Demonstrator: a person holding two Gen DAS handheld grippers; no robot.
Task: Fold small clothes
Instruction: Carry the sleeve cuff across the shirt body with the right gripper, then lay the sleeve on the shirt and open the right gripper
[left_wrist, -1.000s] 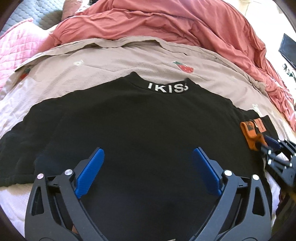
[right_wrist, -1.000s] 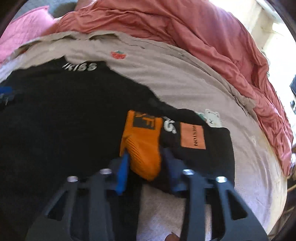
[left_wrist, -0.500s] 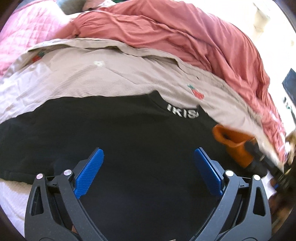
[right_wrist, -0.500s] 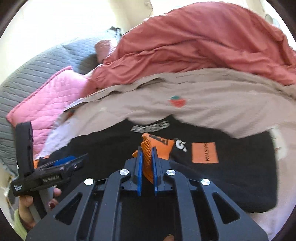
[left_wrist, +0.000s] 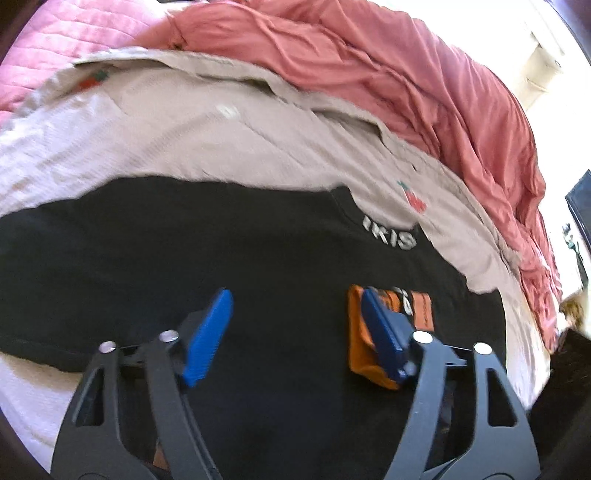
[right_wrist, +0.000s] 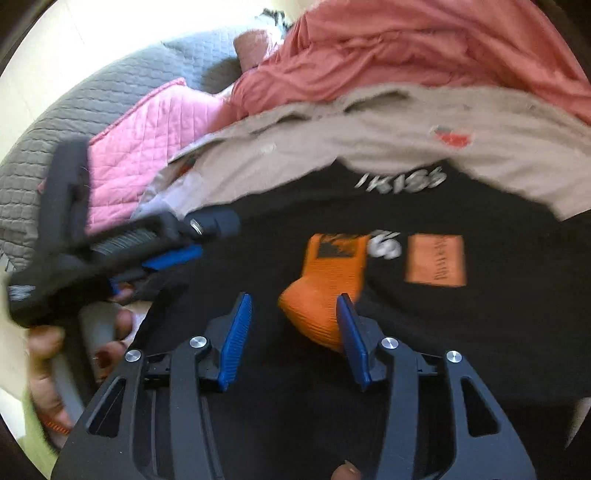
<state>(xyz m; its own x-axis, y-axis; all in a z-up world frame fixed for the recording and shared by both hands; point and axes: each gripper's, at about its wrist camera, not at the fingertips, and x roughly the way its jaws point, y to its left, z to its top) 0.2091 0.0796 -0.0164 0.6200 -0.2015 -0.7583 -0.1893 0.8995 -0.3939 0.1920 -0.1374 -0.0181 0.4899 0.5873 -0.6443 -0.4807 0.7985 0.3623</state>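
A black shirt (left_wrist: 229, 258) with white "IKISS" letters at its collar lies flat on the beige sheet (left_wrist: 177, 140). Its sleeve is folded inward, so the orange cuff (right_wrist: 328, 280) and an orange patch (right_wrist: 434, 260) rest on the shirt's body. My right gripper (right_wrist: 293, 301) hovers over the cuff with its jaws opening. The cuff's end lies loose beside the right finger and is not pinched. My left gripper (left_wrist: 293, 299) is over the shirt's body with its jaws closing and only flat black cloth under them. In the left wrist view the orange cuff (left_wrist: 354, 332) lies behind the right finger.
A crumpled red duvet (left_wrist: 406, 81) is heaped along the far side. A pink quilted pillow (right_wrist: 147, 122) and a grey quilted cover (right_wrist: 74, 110) lie at the left. A hand (right_wrist: 48, 354) holds the left gripper (right_wrist: 173, 258) in the right wrist view. Strawberry prints dot the sheet.
The right gripper carried the orange cuff inward over the shirt's body, then opened and let it go. The left gripper's jaws have narrowed, and it has shifted left along the shirt.
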